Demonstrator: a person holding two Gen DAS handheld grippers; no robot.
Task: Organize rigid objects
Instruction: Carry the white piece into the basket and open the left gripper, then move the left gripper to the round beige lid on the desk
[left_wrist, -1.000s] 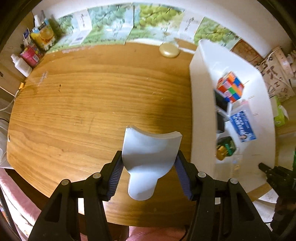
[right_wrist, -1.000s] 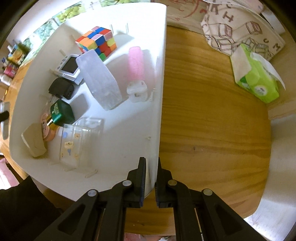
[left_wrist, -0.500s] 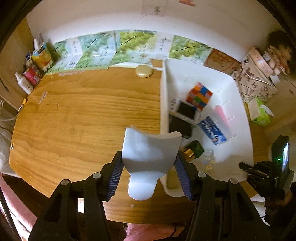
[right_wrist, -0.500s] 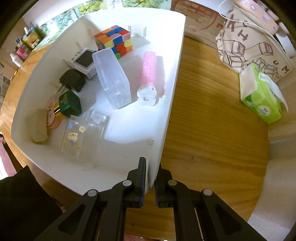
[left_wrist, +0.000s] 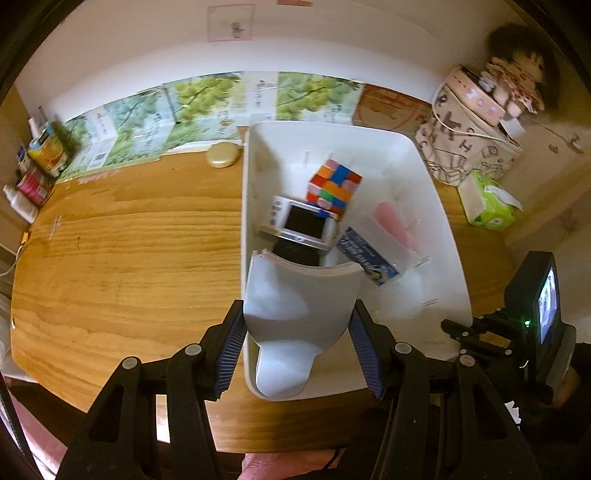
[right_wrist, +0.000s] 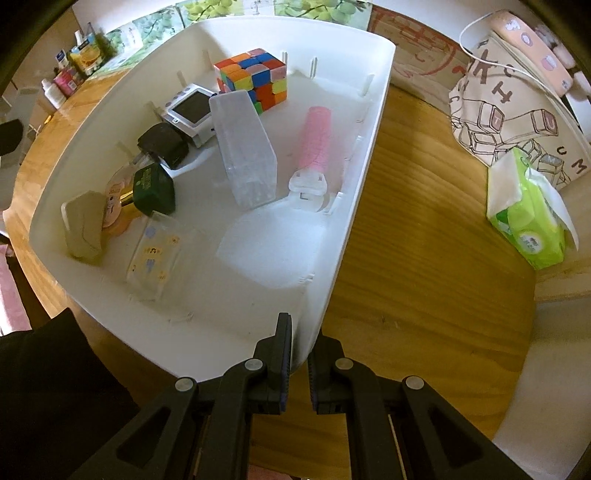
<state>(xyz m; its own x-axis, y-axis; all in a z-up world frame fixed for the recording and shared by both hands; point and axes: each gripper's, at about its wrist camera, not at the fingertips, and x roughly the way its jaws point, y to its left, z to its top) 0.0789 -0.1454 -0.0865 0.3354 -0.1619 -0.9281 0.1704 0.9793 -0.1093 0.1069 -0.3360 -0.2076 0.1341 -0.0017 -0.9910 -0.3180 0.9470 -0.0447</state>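
I'm gripping the grey scoop (left_wrist: 299, 310) in my left claw (left_wrist: 297, 354) over the white bin's (right_wrist: 354, 206) near-left corner, right claw (right_wrist: 298, 354) clamping its near wall.

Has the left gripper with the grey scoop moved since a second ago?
Yes. The left gripper carried the grey plastic scoop rightward, from above bare wooden table to over the white bin.

your surface (left_wrist: 129, 251) is varnished wood with a clear grain and a soft sheen. the white bin (right_wrist: 369, 155) looks like smooth, slightly glossy plastic, as does the pale grey scoop (left_wrist: 299, 306). the clear box (right_wrist: 245, 147) is frosted plastic. the tote bag (right_wrist: 517, 107) is matt printed cloth.
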